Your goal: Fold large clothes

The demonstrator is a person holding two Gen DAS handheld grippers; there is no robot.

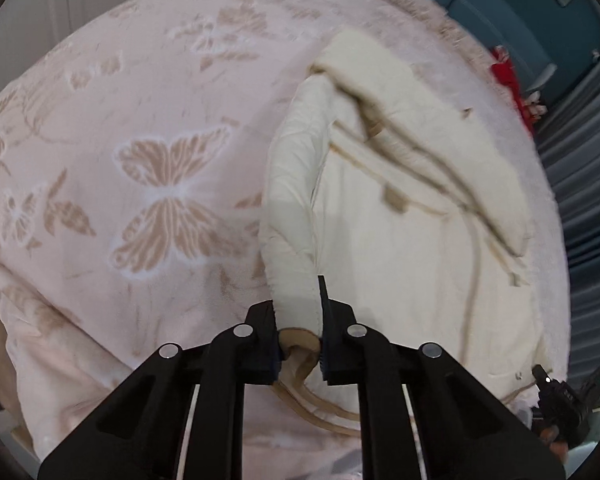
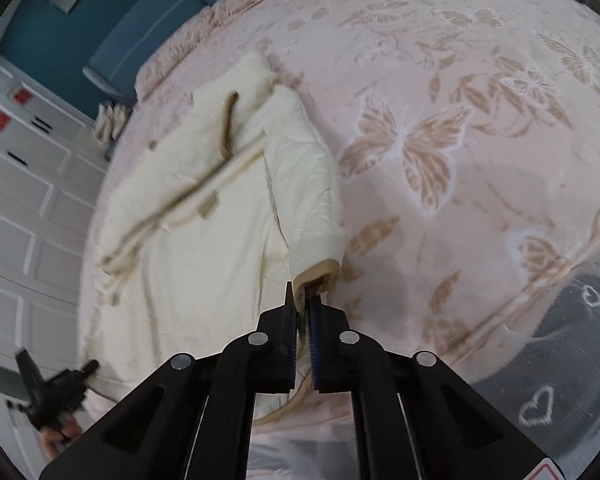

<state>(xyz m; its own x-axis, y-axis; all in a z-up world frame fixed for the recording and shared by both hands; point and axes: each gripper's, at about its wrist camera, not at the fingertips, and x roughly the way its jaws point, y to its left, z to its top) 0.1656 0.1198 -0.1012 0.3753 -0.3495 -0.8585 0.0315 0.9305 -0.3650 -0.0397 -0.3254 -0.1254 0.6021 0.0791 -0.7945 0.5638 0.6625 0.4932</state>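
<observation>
A cream coat (image 1: 400, 240) with tan trim lies spread on a pink butterfly bedspread (image 1: 140, 120). My left gripper (image 1: 298, 320) is shut on the tan cuff (image 1: 300, 338) of the sleeve (image 1: 288, 184) along the coat's left side. In the right wrist view the coat (image 2: 188, 264) lies to the left, and my right gripper (image 2: 303, 308) is shut on the tan-edged cuff (image 2: 320, 272) of a sleeve (image 2: 304, 168) on the coat's right side. Each view also shows the other gripper, small, at a lower corner of the coat: the right gripper (image 1: 564, 396) and the left gripper (image 2: 56, 388).
A teal headboard (image 2: 148, 40) and a red item (image 1: 512, 80) lie past the far edge of the bed. White panelled cupboard doors (image 2: 20, 200) stand on the left, and grey curtain folds (image 1: 588, 200) hang on the right. A dark cloth with white hearts (image 2: 572, 360) sits at the near right.
</observation>
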